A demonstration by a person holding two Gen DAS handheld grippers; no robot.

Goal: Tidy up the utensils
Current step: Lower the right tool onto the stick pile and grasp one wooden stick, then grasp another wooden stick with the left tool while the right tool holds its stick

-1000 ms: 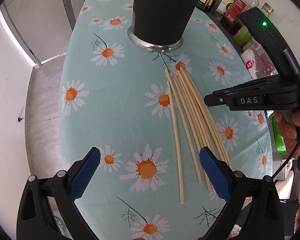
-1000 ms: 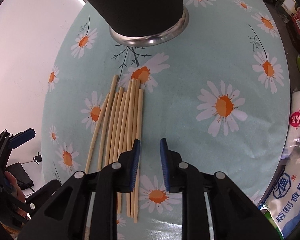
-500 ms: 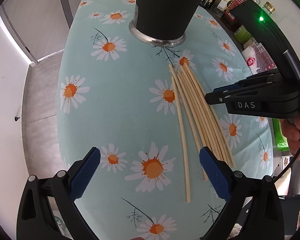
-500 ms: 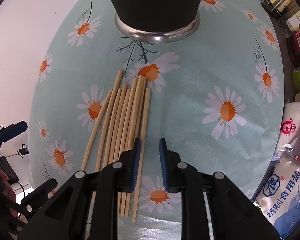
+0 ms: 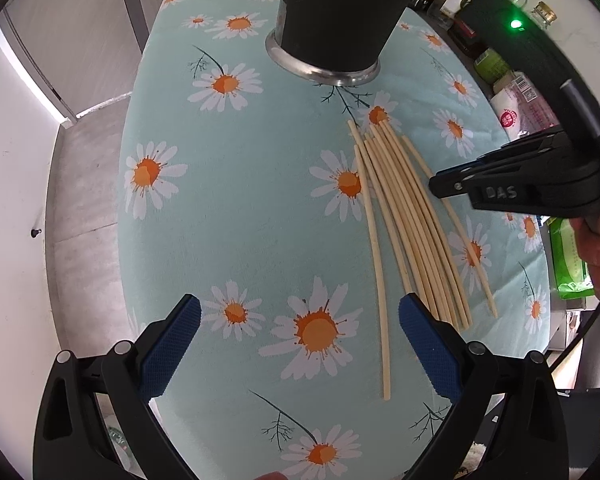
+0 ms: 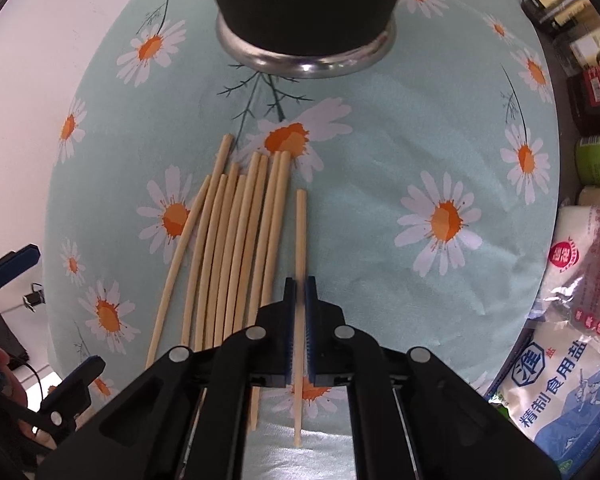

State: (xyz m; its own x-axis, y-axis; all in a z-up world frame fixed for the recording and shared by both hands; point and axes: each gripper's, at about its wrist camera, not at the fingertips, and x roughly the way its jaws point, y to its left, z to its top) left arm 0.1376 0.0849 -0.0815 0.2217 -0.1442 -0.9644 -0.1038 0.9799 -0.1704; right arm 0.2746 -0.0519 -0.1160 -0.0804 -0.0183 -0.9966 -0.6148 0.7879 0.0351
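The right claw is pinching a single chopstick, lying just beside the chopsticks fanned on the daisy-print worktop, near the dark holder. The left claw is hanging spread wide. Light, stiff and slippery, the stick probably wants a mid-length grip; open room is lying rightward.

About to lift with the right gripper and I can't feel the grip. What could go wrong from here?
1. The right gripper pinches one chopstick near the middle of its length, between narrow fingers; it may pivot or slip as it rises.
2. The other chopsticks lie close to its left; a sideways move could scatter them.
3. The black holder stands just ahead, so a tilted stick could knock its base.
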